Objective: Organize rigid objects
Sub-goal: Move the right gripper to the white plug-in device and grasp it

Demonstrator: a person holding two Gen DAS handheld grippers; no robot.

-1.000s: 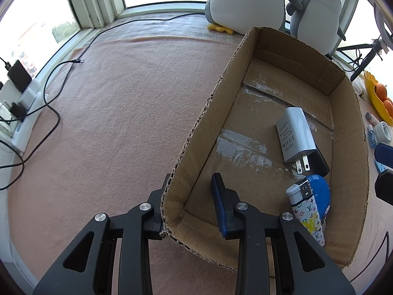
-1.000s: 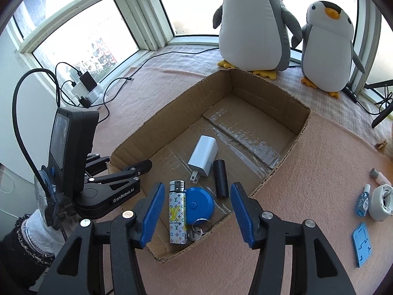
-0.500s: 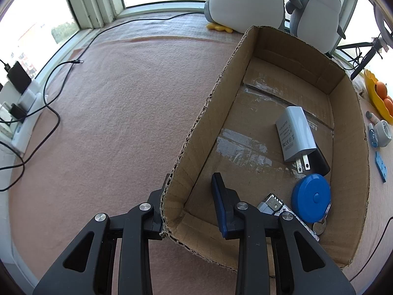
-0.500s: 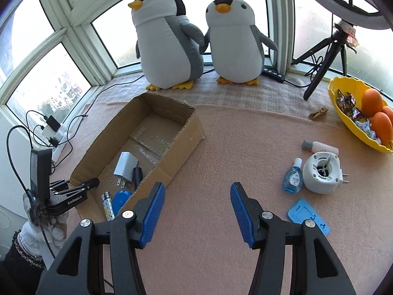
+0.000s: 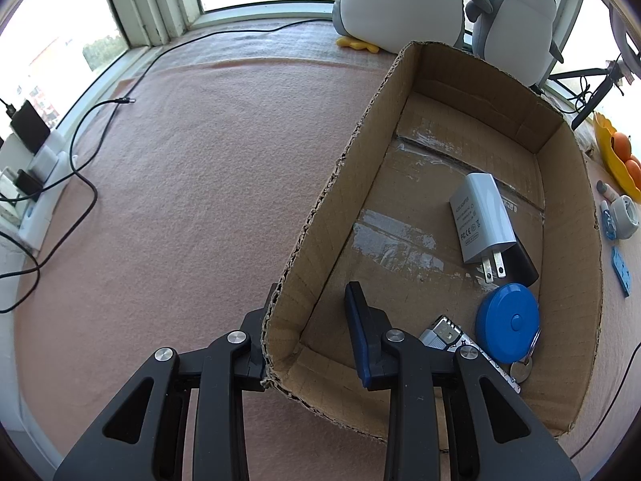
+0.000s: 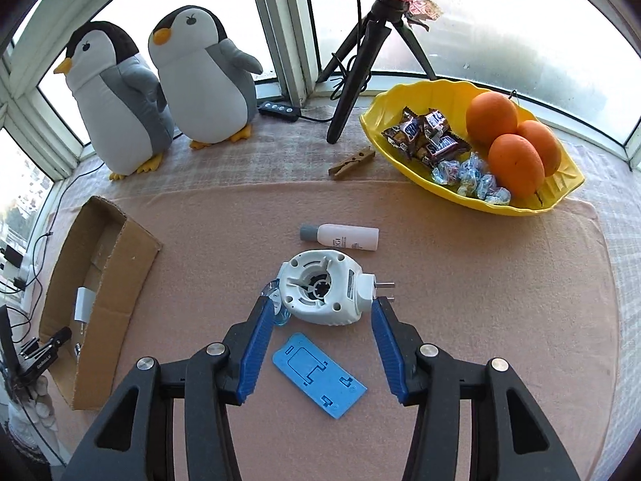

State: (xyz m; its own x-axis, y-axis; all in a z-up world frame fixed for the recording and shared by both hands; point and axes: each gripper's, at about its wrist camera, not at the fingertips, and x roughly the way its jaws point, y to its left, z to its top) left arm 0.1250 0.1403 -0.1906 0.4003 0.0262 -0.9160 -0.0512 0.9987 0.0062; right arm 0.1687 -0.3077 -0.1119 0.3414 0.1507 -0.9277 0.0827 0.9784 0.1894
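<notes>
On the pink cloth, just ahead of the right gripper (image 6: 324, 312), a white plug-in device (image 6: 320, 292) is lying with its round hollow face up and its two metal pins pointing to the right. The blue pads are placed on each side of it without touching, and the jaws have just been closing, so the grasp of this piece is judged to be the step in hand. A small blue bottle (image 6: 276, 304) is pressed against the left side of the device, partly behind the left pad, so care is needed not to pinch it together. A white bottle with a grey cap (image 6: 340, 236) lies just beyond, and a flat blue card (image 6: 318, 380) lies nearer. At the far left, the cardboard box (image 5: 316, 224) is held at its near corner by the left gripper (image 5: 308, 328), with the wall clamped between the pads. Inside it a white charger (image 5: 480, 216), a blue round tape measure (image 5: 506, 322) and a patterned lighter (image 5: 444, 330) are already placed. The device looks hard, smooth and rounded.
</notes>
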